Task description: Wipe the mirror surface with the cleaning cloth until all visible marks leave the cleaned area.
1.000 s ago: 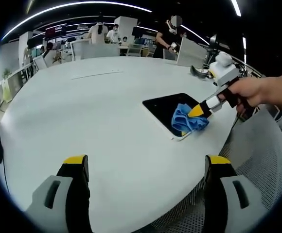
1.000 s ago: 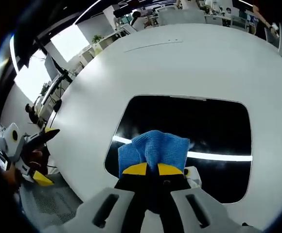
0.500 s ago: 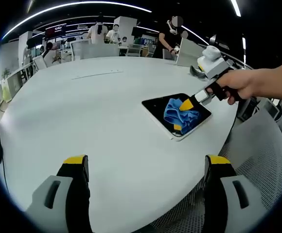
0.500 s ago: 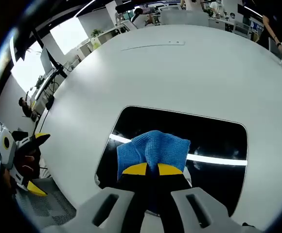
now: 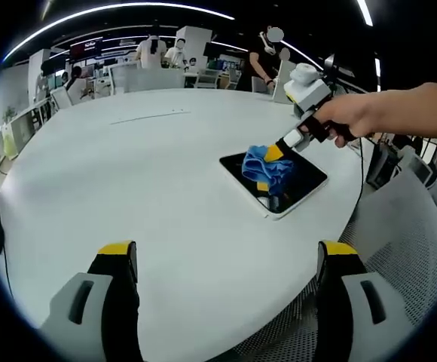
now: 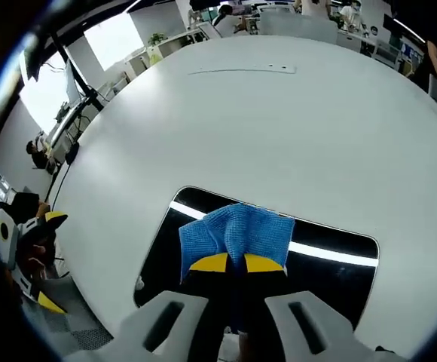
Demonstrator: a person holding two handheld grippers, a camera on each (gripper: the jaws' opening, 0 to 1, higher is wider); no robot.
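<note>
A dark rectangular mirror (image 5: 290,185) with a white rim lies flat on the round white table (image 5: 128,181). My right gripper (image 6: 229,263) is shut on a bunched blue cleaning cloth (image 6: 236,230) and presses it onto the mirror (image 6: 331,275). In the left gripper view, a hand holds that right gripper (image 5: 266,166) with the cloth (image 5: 271,172) on the mirror's far left part. My left gripper (image 5: 227,253) stands open over the table's near edge, well short of the mirror, with nothing between its fingers.
Mesh chairs (image 5: 407,249) stand at the table's right edge. A thin strip (image 6: 242,70) lies on the far side of the table. People and desks (image 5: 166,56) fill the room behind. The left gripper (image 6: 26,256) shows at the left edge of the right gripper view.
My right gripper has dragged the cloth across the mirror, from its near right corner toward its far left part. The left gripper has stayed in place.
</note>
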